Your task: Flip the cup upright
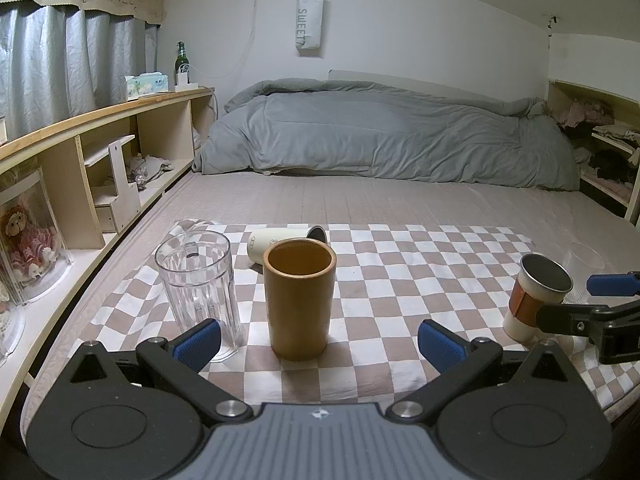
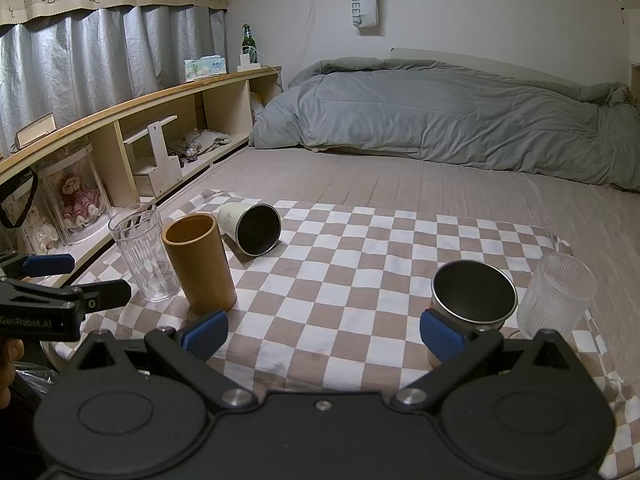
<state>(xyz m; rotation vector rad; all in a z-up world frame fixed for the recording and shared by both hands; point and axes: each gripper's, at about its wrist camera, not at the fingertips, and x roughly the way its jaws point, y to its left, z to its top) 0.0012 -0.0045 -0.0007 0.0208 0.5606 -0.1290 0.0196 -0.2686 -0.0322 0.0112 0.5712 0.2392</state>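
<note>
The left gripper (image 1: 318, 338) had its jaws wide apart and held nothing; the tall mustard-brown cylindrical cup (image 1: 299, 298) stood upright just before it, beside the clear ribbed plastic glass (image 1: 198, 290). The right gripper (image 2: 322, 334) was open too, its right finger (image 2: 440, 338) near the steel-lined cup with copper sleeve (image 2: 472, 300). Behind the brown cup, the white steel-lined cup (image 2: 250, 229) lay on its side on the checkered cloth (image 2: 360, 272)

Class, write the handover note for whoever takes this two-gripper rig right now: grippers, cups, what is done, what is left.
Left gripper: open, empty, facing the upright brown cup.
Right gripper: open, empty, beside the upright steel-lined cup.
Clear tumbler and frosted glass stand upright on the checkered cloth.
Left to do: the white cup lies on its side behind the brown cup; stand it up.
</note>
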